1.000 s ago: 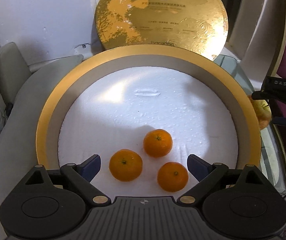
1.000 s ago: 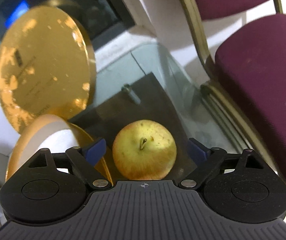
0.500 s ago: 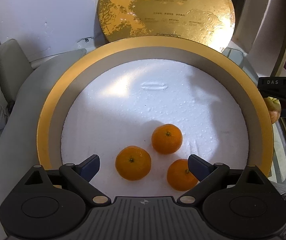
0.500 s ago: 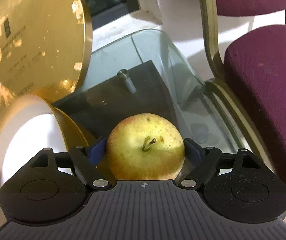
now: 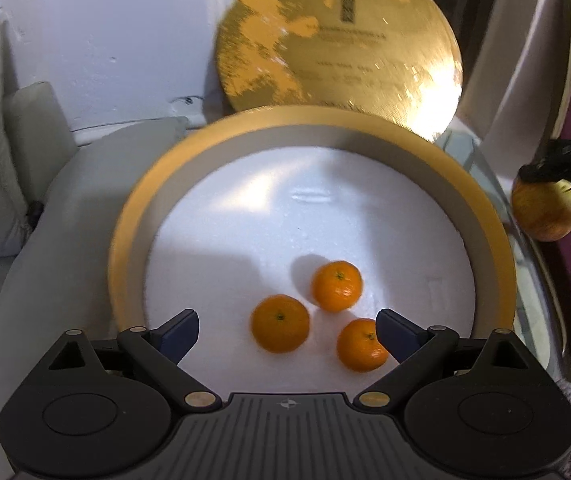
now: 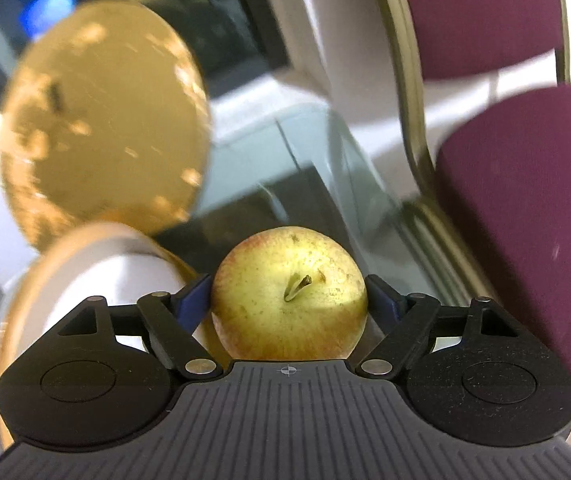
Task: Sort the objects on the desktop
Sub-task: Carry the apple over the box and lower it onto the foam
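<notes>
Three small round orange mandarins sit together on the white foam floor of the big round gold-rimmed box (image 5: 125, 236): one at about 7 o'clock of the cluster (image 5: 280, 323), one at 12 o'clock (image 5: 337, 285), one at 5 o'clock (image 5: 361, 345). They lie near each other toward the 6 o'clock part of the box floor; whether any two touch I cannot tell. The rest of the foam is bare.

The left gripper (image 5: 287, 330) hangs over the near edge of the box with its blue-padded jaws spread wide and nothing between them; the mandarins lie in the gap ahead of it.

The right gripper (image 6: 288, 300) is closed on a yellow apple with a red blush and a short brown stem (image 6: 289, 294), a pad pressed against each flank. In the left wrist view that apple (image 5: 543, 214) hangs outside the box, just past the rim at 3 o'clock, over the glass tabletop (image 6: 325, 152).

The round gold box lid (image 5: 339, 46) leans upright behind the box at 12 o'clock. A maroon padded chair (image 6: 525, 240) stands off at 3 o'clock.

Judging by this, the mandarins already lie gathered in the box, while the apple is in hand and outside it. If the box is where fruit belongs, the apple is what remains; no other loose objects show, though much of the table is out of view
</notes>
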{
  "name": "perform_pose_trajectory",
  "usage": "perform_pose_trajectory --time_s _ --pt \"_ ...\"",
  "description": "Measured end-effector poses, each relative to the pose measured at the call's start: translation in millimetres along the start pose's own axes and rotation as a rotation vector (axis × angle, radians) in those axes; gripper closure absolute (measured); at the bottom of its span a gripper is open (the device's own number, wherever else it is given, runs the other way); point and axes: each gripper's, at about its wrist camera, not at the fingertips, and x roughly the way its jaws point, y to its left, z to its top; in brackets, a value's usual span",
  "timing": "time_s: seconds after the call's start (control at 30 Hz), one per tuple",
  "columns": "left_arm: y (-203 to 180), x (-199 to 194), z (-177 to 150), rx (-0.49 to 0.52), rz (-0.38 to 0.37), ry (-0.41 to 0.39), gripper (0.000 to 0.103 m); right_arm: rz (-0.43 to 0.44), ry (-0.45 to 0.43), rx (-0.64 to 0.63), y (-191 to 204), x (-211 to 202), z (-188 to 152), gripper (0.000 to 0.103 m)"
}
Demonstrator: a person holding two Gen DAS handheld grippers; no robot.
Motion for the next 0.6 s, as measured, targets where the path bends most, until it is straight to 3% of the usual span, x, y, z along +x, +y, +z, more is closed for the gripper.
perform_pose_trajectory --time_s 0.13,0.27,0.6 --pt "32 -14 -2 -0.058 0.033 -0.039 0.005 0.069 -0.078 -0.062 32 -39 2 0.021" --pt "59 -14 -6 -0.109 0.059 -0.042 0.005 0.150 -0.080 -0.126 73 -54 -6 0.021" --pt "113 0 -14 -0.211 0.097 -0.015 0.003 0.246 0.094 -0.281 171 1 -59 0.021"
